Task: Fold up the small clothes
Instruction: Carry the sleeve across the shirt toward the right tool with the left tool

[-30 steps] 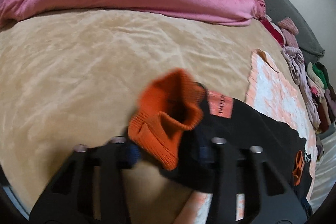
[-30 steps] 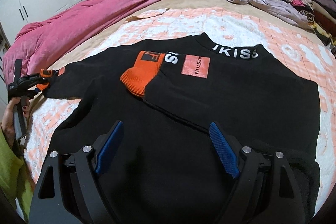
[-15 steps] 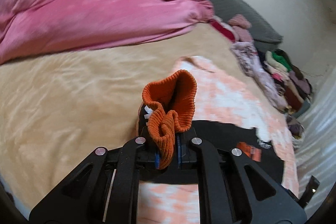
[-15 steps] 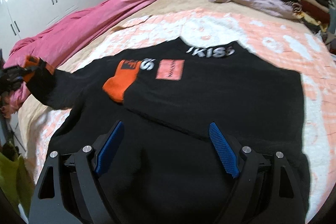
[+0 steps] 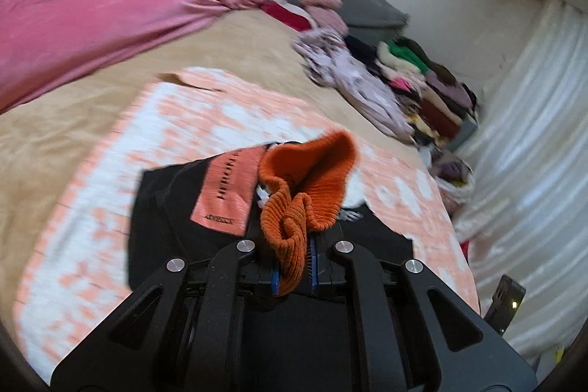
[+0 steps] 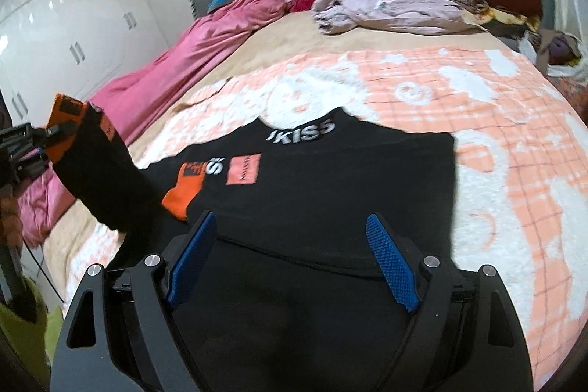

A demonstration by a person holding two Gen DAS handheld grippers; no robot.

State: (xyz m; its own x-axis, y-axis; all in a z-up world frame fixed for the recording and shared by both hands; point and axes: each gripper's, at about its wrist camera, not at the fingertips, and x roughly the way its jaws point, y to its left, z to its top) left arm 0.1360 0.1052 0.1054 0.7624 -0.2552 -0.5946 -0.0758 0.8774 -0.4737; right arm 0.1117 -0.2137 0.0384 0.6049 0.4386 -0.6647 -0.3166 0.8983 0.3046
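Black sweater [image 6: 330, 179] with one sleeve folded in; second orange cuff [image 5: 305, 193] is clamped by left gripper [image 5: 293, 267], right gripper [image 6: 290, 263] held agape.

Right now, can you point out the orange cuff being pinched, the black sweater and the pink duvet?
orange cuff [image 5: 294, 237], left wrist view, ribbed knit above the pads.
black sweater [image 6: 349, 179], right wrist view, chest.
pink duvet [image 6: 205, 46], right wrist view, middle fold.
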